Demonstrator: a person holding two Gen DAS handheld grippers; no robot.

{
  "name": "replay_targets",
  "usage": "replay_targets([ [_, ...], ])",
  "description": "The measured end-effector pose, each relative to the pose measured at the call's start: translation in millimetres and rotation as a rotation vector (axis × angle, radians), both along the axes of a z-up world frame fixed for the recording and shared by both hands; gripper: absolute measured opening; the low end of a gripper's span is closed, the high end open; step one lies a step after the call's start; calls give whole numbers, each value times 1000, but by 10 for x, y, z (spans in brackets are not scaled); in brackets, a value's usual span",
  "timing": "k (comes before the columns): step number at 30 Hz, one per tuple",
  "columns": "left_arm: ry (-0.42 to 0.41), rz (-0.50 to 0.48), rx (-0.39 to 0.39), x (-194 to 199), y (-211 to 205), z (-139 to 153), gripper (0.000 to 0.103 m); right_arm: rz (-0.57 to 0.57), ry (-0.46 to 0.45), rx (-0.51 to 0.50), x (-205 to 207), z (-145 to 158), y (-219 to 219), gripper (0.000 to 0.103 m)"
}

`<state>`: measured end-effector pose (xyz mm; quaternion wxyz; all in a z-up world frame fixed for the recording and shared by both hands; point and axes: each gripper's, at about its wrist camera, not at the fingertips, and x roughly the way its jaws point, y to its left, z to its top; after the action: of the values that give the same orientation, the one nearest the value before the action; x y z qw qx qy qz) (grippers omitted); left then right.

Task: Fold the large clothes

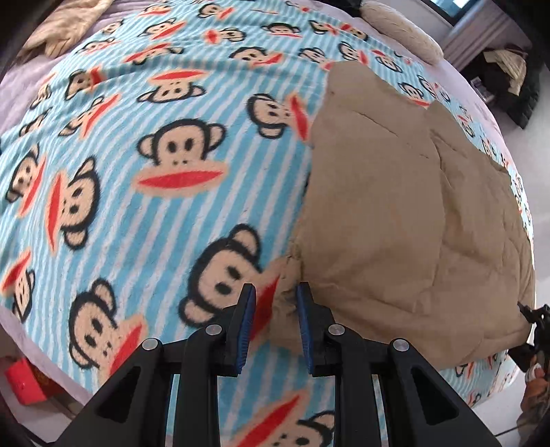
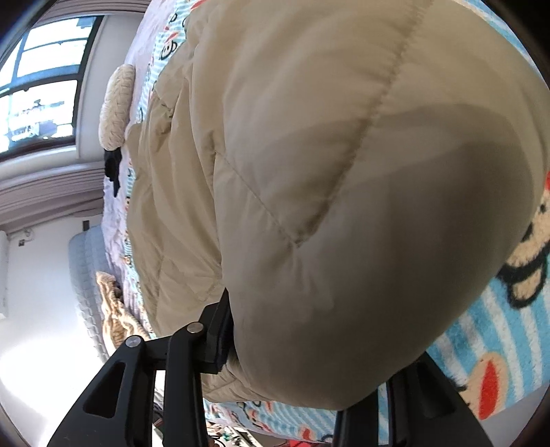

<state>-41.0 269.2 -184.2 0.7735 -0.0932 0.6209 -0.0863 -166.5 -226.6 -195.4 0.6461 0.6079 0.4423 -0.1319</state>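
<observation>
A tan quilted jacket (image 1: pixel 395 213) lies on a bed blanket (image 1: pixel 144 206) with blue stripes and monkey faces. My left gripper (image 1: pixel 275 306) points down at the jacket's near left corner. Its blue pads (image 1: pixel 245 316) stand apart, and a bit of tan fabric lies between the tips without being pinched. In the right wrist view a thick fold of the jacket (image 2: pixel 343 206) bulges over my right gripper (image 2: pixel 309 337). That gripper's left finger (image 2: pixel 220 337) rests against the fold and the fold hides the right finger. My right gripper (image 1: pixel 531 319) also shows at the jacket's right corner.
A cream knitted pillow (image 1: pixel 402 27) lies at the far end of the bed, and a beige garment (image 1: pixel 65 24) sits at its far left. A red object (image 1: pixel 24 385) is on the floor at the lower left. A window (image 2: pixel 37 86) and the white floor (image 2: pixel 41 309) lie beyond the bed.
</observation>
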Motion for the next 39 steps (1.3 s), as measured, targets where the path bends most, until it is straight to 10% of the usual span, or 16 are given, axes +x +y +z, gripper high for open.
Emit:
replay_targets([
  [19,-58,-95,88,-82,-208,737,26,259,81,-243,14,676,729,68],
  [20,-61,-100,91,-91,-226,744,30,276,76,-256,53,710,781,71],
  [22,-69,-105,93,-121,-250,773,84,314,61,-284,176,801,917,75],
  [39,-57,-135,84,-224,-416,885,89,499,64,-377,425,1074,1333,86],
])
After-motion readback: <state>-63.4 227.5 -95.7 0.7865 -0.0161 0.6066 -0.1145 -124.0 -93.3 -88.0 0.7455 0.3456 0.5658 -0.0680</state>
